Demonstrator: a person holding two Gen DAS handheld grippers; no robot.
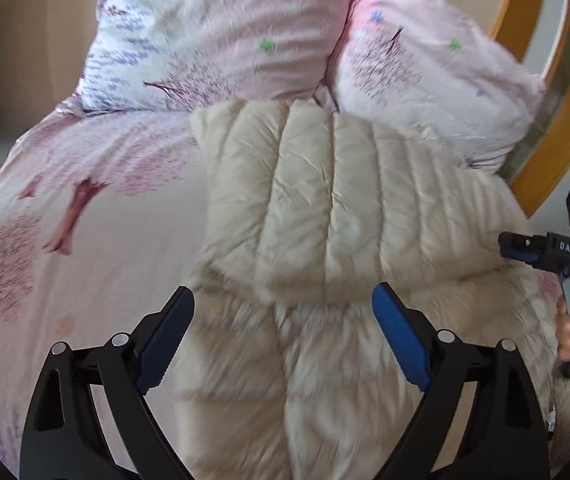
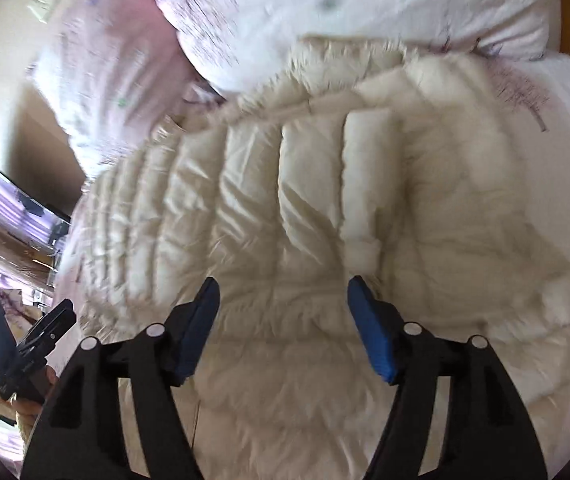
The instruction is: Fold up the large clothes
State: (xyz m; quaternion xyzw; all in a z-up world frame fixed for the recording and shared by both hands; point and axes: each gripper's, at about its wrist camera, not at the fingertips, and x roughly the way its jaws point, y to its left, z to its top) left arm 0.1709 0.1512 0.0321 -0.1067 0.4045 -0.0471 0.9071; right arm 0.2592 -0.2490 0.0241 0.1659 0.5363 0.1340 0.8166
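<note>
A cream quilted down jacket (image 1: 325,208) lies on the pink bed sheet (image 1: 85,240), its far part folded over the near part. My left gripper (image 1: 283,300) is open and empty, hovering over the jacket's near part. The right gripper's tip shows at the right edge in the left wrist view (image 1: 525,246). In the right wrist view the jacket (image 2: 285,200) fills the frame, with a fur-trimmed edge at the far end. My right gripper (image 2: 283,292) is open and empty above it. The left gripper shows at the lower left of that view (image 2: 45,328).
Two pink floral pillows (image 1: 221,32) (image 1: 437,92) lean at the head of the bed, touching the jacket's far end. A curved wooden headboard (image 1: 541,120) stands at the right. A wooden floor and furniture (image 2: 17,208) lie beyond the bed's left side.
</note>
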